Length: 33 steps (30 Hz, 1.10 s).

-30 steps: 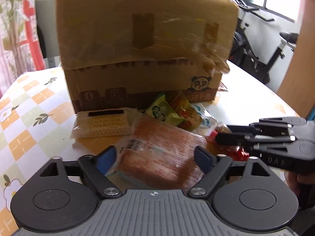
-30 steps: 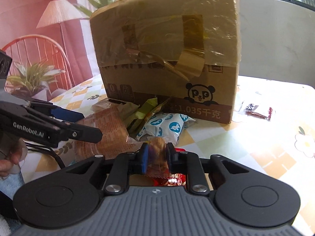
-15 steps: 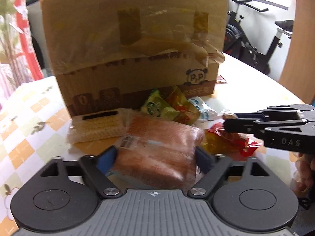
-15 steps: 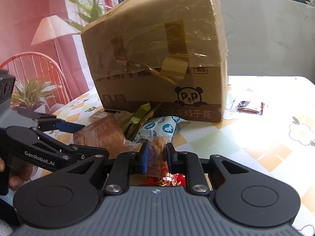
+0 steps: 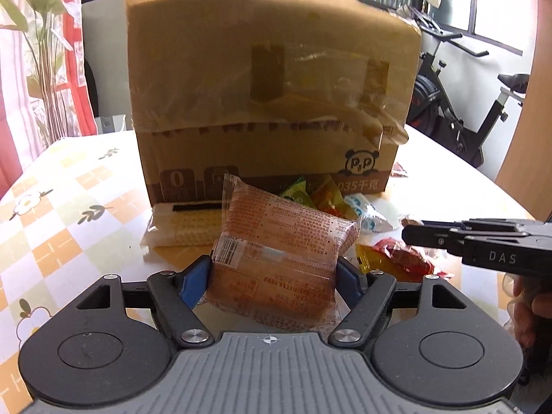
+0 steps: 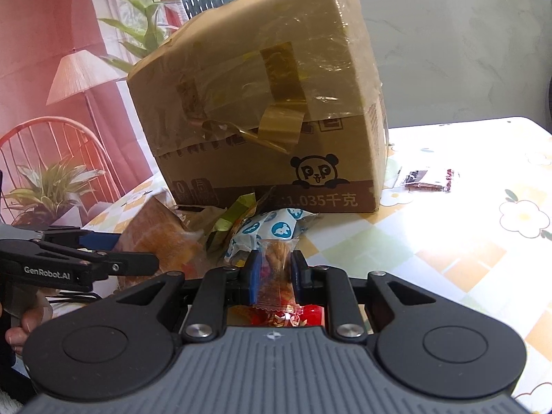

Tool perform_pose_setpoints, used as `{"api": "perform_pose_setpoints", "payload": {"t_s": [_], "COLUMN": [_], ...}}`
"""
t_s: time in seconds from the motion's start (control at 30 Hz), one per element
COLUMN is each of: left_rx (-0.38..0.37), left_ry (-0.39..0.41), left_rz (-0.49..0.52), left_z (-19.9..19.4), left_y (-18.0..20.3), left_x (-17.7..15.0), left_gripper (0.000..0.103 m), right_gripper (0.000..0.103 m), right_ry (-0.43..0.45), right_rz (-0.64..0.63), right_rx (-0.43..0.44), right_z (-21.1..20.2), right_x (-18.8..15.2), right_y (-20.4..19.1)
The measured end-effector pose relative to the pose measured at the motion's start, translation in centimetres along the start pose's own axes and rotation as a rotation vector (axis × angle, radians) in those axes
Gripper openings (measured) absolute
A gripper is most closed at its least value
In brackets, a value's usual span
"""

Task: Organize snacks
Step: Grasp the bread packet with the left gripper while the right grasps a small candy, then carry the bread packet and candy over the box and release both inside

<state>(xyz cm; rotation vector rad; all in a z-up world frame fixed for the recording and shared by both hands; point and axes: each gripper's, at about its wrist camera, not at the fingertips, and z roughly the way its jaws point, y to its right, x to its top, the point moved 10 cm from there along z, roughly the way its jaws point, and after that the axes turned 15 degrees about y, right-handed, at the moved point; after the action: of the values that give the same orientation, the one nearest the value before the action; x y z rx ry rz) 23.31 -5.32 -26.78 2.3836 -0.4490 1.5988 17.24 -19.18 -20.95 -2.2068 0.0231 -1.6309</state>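
My left gripper point(image 5: 272, 277) is shut on a large orange-brown snack packet point(image 5: 283, 245) and holds it lifted off the table, tilted up; the packet also shows in the right wrist view point(image 6: 155, 238). My right gripper point(image 6: 274, 270) is shut on a small clear-wrapped brown snack point(image 6: 276, 276), held above red wrappers point(image 6: 303, 314). The right gripper shows in the left wrist view point(image 5: 410, 234) at the right. A pile of snacks lies by the cardboard box point(image 5: 269, 103): a pale wafer pack point(image 5: 186, 227), green and orange packets point(image 5: 310, 196), a white-and-blue packet point(image 6: 272, 231).
The taped cardboard box point(image 6: 262, 114) stands on the checked tablecloth point(image 5: 69, 207) behind the pile. A dark snack packet point(image 6: 427, 177) lies alone to the box's right. An exercise bike point(image 5: 459, 103) and a chair point(image 6: 51, 145) stand beyond the table.
My left gripper has closed on the orange-brown packet and raised it, tipping it upright. My right gripper has lifted its small snack a little; both views have pulled back from the box.
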Motion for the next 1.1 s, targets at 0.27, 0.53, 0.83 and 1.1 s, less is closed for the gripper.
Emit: {"api": "perform_pose_setpoints", "payload": {"t_s": [0.27, 0.53, 0.83, 1.1], "left_rx": [0.013, 0.004, 0.009, 0.013], "left_ry": [0.021, 0.016, 0.091, 0.227], "left_rz": [-0.012, -0.008, -0.008, -0.019], "left_z": [-0.2, -0.3, -1.2, -3.6], "left_y": [-0.4, -0.1, -0.4, -1.5], "left_x": [0.4, 0.4, 2.1, 6.3], "left_gripper": [0.076, 0.076, 0.076, 0.076], "right_gripper": [0.02, 0.02, 0.02, 0.02], "right_ry": [0.011, 0.013, 0.026, 0.091], "right_rz": [0.025, 0.032, 0.007, -0.078], "right_rx": [-0.014, -0.015, -0.044, -0.039], "right_z": [-0.2, -0.3, -0.6, -1.7], "right_x": [0.1, 0.1, 0.3, 4.0], "right_y": [0.5, 0.5, 0.4, -1.3]}}
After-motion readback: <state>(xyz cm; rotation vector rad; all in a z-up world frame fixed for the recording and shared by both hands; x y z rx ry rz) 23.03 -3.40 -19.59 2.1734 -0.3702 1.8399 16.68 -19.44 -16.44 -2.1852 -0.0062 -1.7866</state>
